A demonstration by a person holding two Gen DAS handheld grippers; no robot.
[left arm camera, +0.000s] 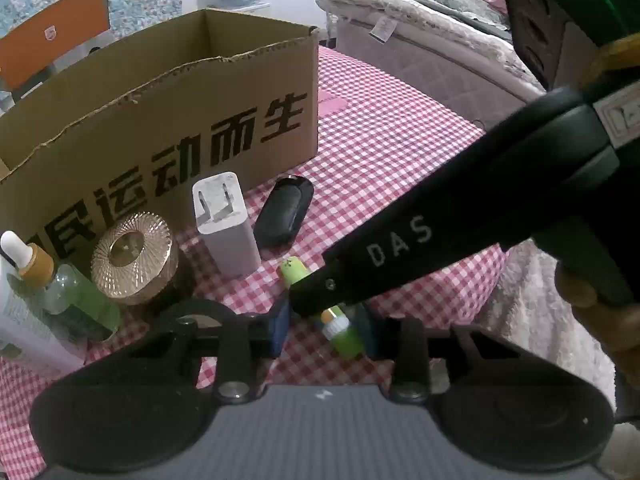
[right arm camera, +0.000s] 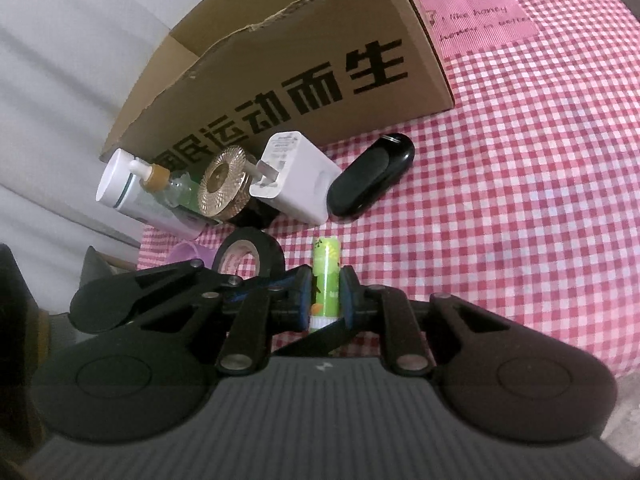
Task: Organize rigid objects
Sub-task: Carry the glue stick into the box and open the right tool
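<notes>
A green glue stick (right arm camera: 326, 276) lies on the red checked cloth, and my right gripper (right arm camera: 325, 296) is shut on it. The stick also shows in the left wrist view (left arm camera: 340, 328), partly hidden by the right gripper's black arm (left arm camera: 400, 248). My left gripper (left arm camera: 324, 328) is open around the same stick, fingers apart on either side. Behind stand a white charger (left arm camera: 224, 224), a black oval device (left arm camera: 284, 212), a gold-lidded jar (left arm camera: 134, 256), a dropper bottle (left arm camera: 60, 292) and a white bottle (right arm camera: 120, 184). The open cardboard box (left arm camera: 180, 120) is behind them.
A roll of black tape (right arm camera: 250, 260) and a purple object (right arm camera: 188, 256) lie left of my right gripper. The table edge runs on the right in the left wrist view, with a bed (left arm camera: 420, 40) beyond. A pink printed patch (right arm camera: 476, 12) lies beside the box.
</notes>
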